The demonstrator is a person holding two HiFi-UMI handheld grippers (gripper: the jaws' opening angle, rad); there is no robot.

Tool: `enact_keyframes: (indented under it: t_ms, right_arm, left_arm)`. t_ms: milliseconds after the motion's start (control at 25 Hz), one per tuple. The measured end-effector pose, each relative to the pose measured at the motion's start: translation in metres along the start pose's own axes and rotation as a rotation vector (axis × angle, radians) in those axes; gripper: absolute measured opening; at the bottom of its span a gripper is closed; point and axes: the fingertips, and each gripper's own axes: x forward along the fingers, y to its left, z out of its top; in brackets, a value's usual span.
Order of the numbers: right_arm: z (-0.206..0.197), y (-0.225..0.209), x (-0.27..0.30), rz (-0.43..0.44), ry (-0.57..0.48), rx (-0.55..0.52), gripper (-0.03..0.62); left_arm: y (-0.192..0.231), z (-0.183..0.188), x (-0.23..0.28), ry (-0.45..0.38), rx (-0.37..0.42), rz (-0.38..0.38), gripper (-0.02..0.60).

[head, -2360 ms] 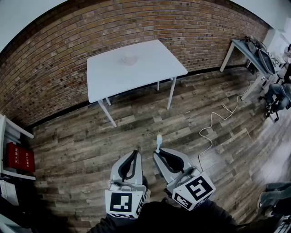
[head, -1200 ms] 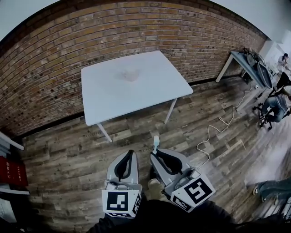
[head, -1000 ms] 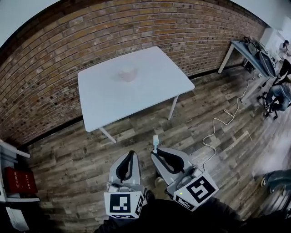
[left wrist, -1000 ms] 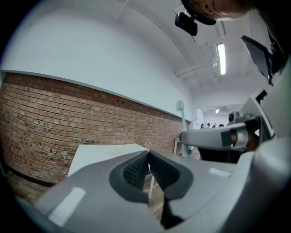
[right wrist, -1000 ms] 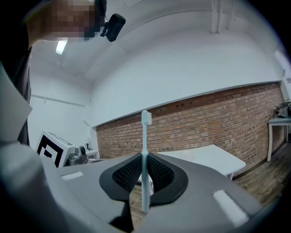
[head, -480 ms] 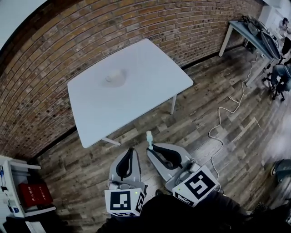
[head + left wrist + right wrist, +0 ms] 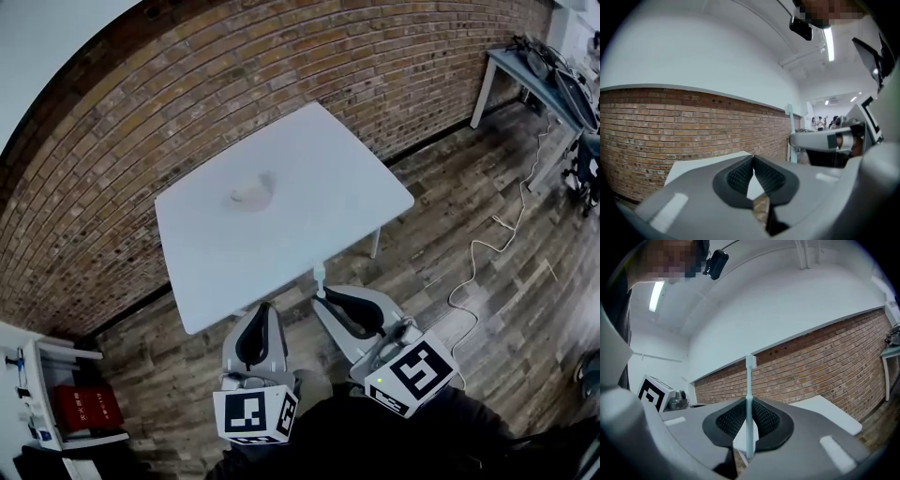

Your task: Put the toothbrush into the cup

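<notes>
A pale cup (image 7: 250,193) stands on the white table (image 7: 319,187), left of its middle. My right gripper (image 7: 322,294) is shut on a light blue toothbrush (image 7: 319,278), just before the table's near edge. In the right gripper view the toothbrush (image 7: 749,394) stands upright between the pads, bristles on top, with my right gripper (image 7: 748,402) closed around its handle. My left gripper (image 7: 263,309) hangs beside it, nearer the table's near-left corner. In the left gripper view my left gripper (image 7: 753,157) is shut with nothing in it. The cup shows in neither gripper view.
A brick wall (image 7: 112,141) runs behind the table. A shelf with a red box (image 7: 84,408) stands at the lower left. A white cable (image 7: 483,258) lies on the wooden floor to the right, and a second table (image 7: 539,70) stands at the far right.
The table has come much nearer in the head view. Both grippers have moved forward across the floor to its near edge. The toothbrush stays gripped in the right gripper.
</notes>
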Motion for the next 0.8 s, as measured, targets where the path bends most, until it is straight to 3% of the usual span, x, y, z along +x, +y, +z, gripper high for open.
enact_keyframes:
  t_ms: [320, 520, 800]
  right_arm:
    - [-0.006, -0.003, 0.058, 0.068, 0.053, -0.039, 0.040]
    - [-0.015, -0.012, 0.098, 0.072, 0.109, -0.055, 0.040]
    - [-0.038, -0.034, 0.151, 0.072, 0.187, -0.020, 0.040]
  left_arm:
    - [0.052, -0.003, 0.027, -0.028, -0.053, 0.077, 0.008]
    - [0.084, -0.006, 0.057, -0.032, -0.100, 0.085, 0.008]
    - [0.120, -0.028, 0.103, 0.033, -0.153, 0.080, 0.008]
